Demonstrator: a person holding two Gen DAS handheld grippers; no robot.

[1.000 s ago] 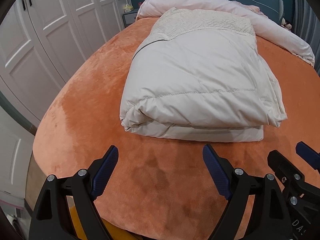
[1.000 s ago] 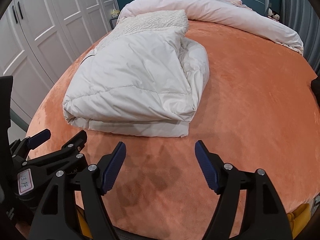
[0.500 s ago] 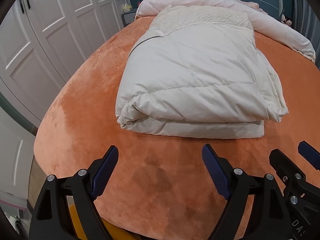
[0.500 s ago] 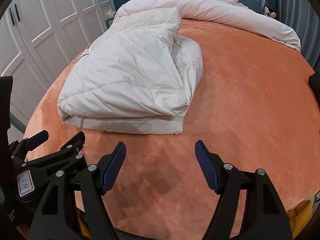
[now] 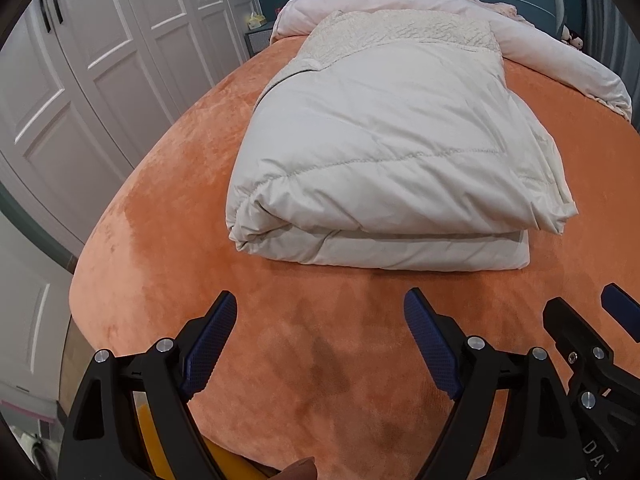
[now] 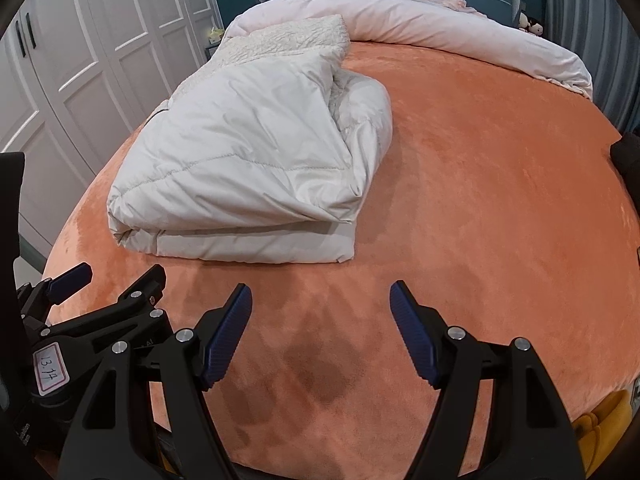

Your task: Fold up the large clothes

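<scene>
Two grippers sit low in their own frames, each with its jaws spread wide and nothing between the blue pads. The left gripper (image 5: 320, 320) occupies the bottom of the left wrist view, held above bare orange bed cover (image 5: 168, 184), apart from the garment. The right gripper (image 6: 320, 312) fills the bottom of the right wrist view in the same released state, also over bare cover (image 6: 500, 184).

The folded cream padded coat (image 5: 392, 152) lies in the centre of the left wrist view, its doubled near edge facing the camera and its fleecy textured part toward the top of the frame. In the right wrist view the same coat (image 6: 248, 160) sits left of centre, with a bulging fold on its right side. It rests flat on the cover, touched by neither gripper.

A rolled pale pink duvet (image 5: 460, 20) stretches across the top of the left wrist view, behind the coat, running down toward the upper right. White panelled wardrobe doors (image 5: 100, 60) fill the upper left of that frame. Part of the left tool, bearing a white handwritten label (image 6: 50, 368), shows at the lower left of the right wrist view.
</scene>
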